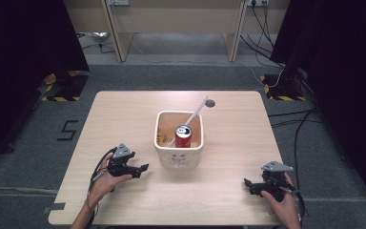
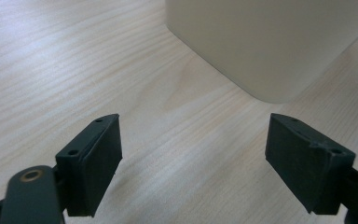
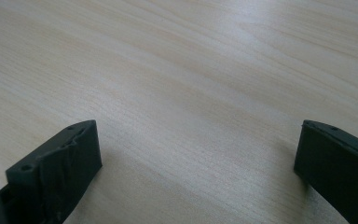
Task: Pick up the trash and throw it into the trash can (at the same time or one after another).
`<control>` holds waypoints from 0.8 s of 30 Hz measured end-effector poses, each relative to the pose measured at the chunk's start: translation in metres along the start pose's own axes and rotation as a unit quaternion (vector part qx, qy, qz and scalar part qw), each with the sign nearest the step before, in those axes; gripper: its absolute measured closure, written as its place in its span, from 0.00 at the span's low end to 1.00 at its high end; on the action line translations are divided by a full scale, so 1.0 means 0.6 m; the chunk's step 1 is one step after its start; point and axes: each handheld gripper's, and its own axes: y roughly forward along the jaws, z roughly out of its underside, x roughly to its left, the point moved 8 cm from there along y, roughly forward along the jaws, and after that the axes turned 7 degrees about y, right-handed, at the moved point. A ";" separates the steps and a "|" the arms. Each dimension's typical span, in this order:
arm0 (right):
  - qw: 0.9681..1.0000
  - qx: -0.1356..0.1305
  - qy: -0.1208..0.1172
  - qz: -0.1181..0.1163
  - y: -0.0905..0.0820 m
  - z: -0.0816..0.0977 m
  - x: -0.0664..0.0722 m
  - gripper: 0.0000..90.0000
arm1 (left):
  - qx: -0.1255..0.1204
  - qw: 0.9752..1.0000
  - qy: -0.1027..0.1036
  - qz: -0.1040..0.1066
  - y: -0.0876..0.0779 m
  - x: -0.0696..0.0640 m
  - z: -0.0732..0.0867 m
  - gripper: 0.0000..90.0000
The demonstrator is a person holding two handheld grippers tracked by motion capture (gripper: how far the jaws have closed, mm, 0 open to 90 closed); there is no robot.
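Grippers are resting low at the near corners of the wooden table (image 1: 124,109), each held by a hand, and neither is carrying anything. The left gripper (image 1: 142,170) is sitting just left of the cream square bin (image 1: 179,157), jaws spread wide and aimed at it; in the left gripper view the bin's rounded corner (image 2: 270,51) is looming just ahead of the parted jaws. The right gripper (image 1: 248,183) is lying well apart from the bin toward the near right edge, jaws likewise wide apart over bare wood.

Inside the bin a red drink can (image 1: 183,136) is standing upright near the middle, and a long white stick-like utensil (image 1: 196,112) is leaning out over the far rim; what it is exactly cannot be told.

Judging from this layout, the work is likely starting with a reach into the bin. Doing that well probably means lifting first, coming over the near rim from above, and closing across the can's sides below its top, while keeping clear of the leaning utensil.

Room is generous: broad bare wood is lying on both sides of the bin and in front of it. The right gripper is sitting close to the table's near edge, so moving inward looks safer.
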 end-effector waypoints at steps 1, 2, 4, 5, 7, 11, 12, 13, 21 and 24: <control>1.000 0.000 0.000 0.000 0.000 0.000 0.000 0.01 | 0.002 1.000 0.001 0.001 0.000 -0.001 0.001 0.20; 1.000 0.000 0.000 0.000 0.000 0.000 0.000 0.01 | 0.000 1.000 0.001 0.000 0.000 -0.002 0.002 0.20; 1.000 0.000 0.000 0.000 0.000 0.000 0.000 0.01 | 0.005 1.000 0.002 0.001 0.000 -0.005 0.006 0.20; 1.000 0.000 0.000 0.000 0.000 0.000 0.000 0.01 | 0.005 1.000 0.001 0.001 0.000 -0.006 0.007 0.20; 1.000 0.000 0.000 0.000 0.000 0.000 0.000 0.01 | 0.009 1.000 0.004 0.004 0.000 -0.008 0.011 0.20; 1.000 0.000 0.000 0.000 0.000 0.000 0.000 0.01 | 0.014 1.000 0.009 0.001 -0.001 -0.012 0.017 0.20; 1.000 0.000 0.000 0.000 0.000 0.000 0.000 0.01 | 0.015 1.000 0.009 0.002 -0.001 -0.013 0.019 0.20; 1.000 0.000 0.000 0.000 0.000 0.000 0.000 0.01 | 0.017 1.000 0.009 0.003 -0.002 -0.014 0.021 0.20; 1.000 0.000 0.000 0.000 0.000 0.000 0.000 0.01 | 0.023 1.000 0.014 0.001 -0.001 -0.018 0.032 0.19; 1.000 0.000 0.000 0.000 0.000 0.000 0.000 0.01 | 0.029 0.999 0.025 -0.004 -0.001 -0.019 0.034 0.19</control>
